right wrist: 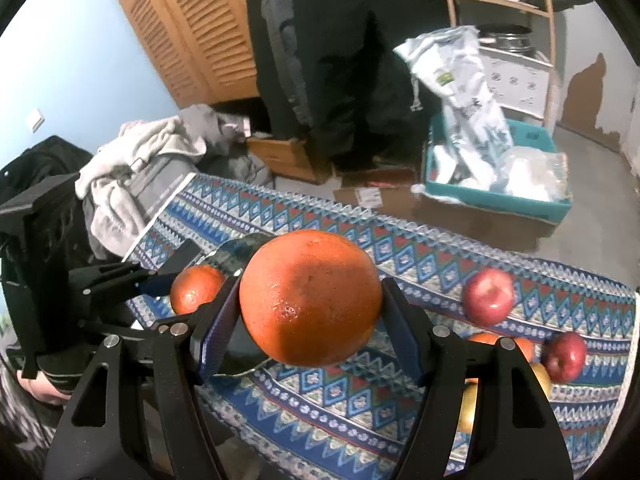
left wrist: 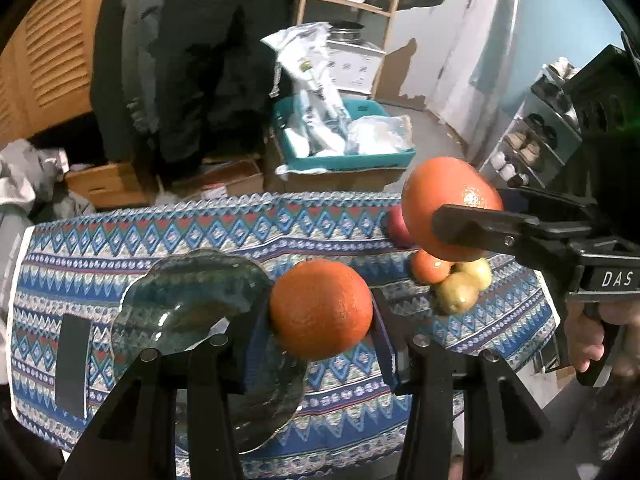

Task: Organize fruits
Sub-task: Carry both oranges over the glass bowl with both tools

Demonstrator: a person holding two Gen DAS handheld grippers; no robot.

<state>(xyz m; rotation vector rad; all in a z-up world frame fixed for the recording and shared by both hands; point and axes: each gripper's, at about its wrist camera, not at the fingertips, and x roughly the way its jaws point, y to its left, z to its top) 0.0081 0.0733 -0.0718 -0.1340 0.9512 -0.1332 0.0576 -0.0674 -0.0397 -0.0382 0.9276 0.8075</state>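
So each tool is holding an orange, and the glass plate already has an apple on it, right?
Not quite. The left tool and right tool each hold an orange, but the left wrist view shows the glass plate has no apple on it.

Both grippers are loaded, each carrying an orange above the surface. The plate lies bare beneath the left one, nothing on it. At the right end, apples, pears and a small orange crowd the cloth. The middle strip between plate and that pile is open. A black strip lies flat left of the plate
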